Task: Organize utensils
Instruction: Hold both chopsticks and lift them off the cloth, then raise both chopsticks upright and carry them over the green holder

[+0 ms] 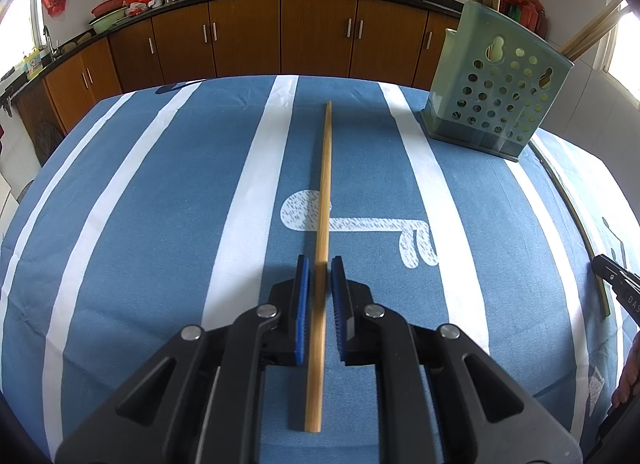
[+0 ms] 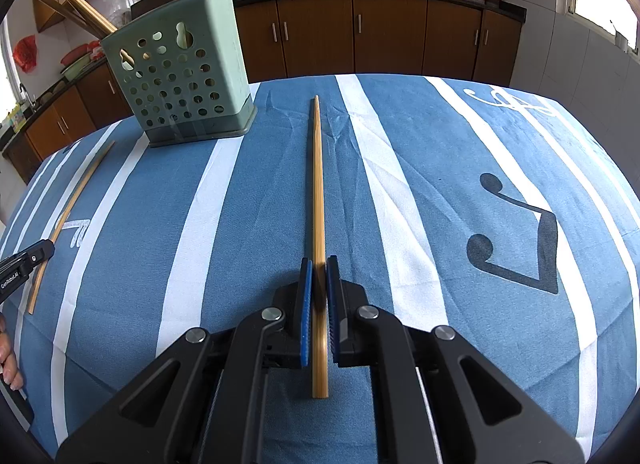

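Observation:
In the left wrist view a bamboo chopstick lies on the blue striped tablecloth between the blue pads of my left gripper; the jaws stand a little apart on either side of it, small gaps showing. In the right wrist view my right gripper is closed on a second bamboo chopstick, pads against its sides. A green perforated utensil holder with several chopsticks stands on the far right of the left view and on the far left of the right view.
Each gripper shows at the other view's edge: the right one, the left one beside its chopstick. Brown kitchen cabinets and a counter with woks stand behind the table.

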### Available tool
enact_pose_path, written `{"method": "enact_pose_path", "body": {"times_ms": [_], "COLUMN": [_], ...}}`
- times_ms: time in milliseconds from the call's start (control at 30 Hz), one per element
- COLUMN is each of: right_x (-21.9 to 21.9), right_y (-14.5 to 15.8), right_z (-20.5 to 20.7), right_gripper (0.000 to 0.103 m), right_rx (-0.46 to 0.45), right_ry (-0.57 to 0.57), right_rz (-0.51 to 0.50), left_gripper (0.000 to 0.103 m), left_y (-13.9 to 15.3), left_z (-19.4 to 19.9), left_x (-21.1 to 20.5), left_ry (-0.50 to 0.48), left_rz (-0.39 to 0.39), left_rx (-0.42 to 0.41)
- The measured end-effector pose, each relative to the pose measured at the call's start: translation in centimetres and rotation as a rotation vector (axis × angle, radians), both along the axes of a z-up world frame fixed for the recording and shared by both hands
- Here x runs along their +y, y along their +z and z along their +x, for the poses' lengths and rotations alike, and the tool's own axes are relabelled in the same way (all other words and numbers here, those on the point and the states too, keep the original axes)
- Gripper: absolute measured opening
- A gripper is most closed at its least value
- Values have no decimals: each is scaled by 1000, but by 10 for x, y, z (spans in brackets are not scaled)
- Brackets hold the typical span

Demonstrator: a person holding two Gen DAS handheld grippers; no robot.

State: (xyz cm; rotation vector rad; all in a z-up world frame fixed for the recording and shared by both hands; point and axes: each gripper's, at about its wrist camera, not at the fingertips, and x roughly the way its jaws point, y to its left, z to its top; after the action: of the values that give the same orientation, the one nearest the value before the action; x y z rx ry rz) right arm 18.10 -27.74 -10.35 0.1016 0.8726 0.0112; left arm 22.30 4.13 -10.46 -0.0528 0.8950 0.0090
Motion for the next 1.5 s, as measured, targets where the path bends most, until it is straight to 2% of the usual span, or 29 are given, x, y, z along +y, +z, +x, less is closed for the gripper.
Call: {"method": "enact_pose_path", "body": {"times_ms": [300,600,900,1100,1167,1267,1500], "right_x": [0,2,3,-1,-4,-9,-21], "right_y": [0,0,0,1,6,26,75], "right_z": [0,-4,-11,-21,-24,-30,-36], "right_gripper": [8,8,8,8,8,8,8], "right_rx": [0,0,0,4,-10,-66,-201], "right_ry": [0,-3,-2,-1,-7,-13,-37], "right_rz": [-1,-16,-11,10,26,39,57], "left_gripper": [14,16,16,8,8,8,8], "left_y": [0,-1,-1,0,2,15,65], "left_z": [0,-3,-19,-27,-28,-34,-44], "left_x": [0,-9,-6,-9,-7,-4,-2], "left_ry": [0,-11,-12,-38,-41,-47,-51], "left_rz": [3,68,64,65,60,60,35], "left_rx": [0,3,5,14,27,-2,-126]}}
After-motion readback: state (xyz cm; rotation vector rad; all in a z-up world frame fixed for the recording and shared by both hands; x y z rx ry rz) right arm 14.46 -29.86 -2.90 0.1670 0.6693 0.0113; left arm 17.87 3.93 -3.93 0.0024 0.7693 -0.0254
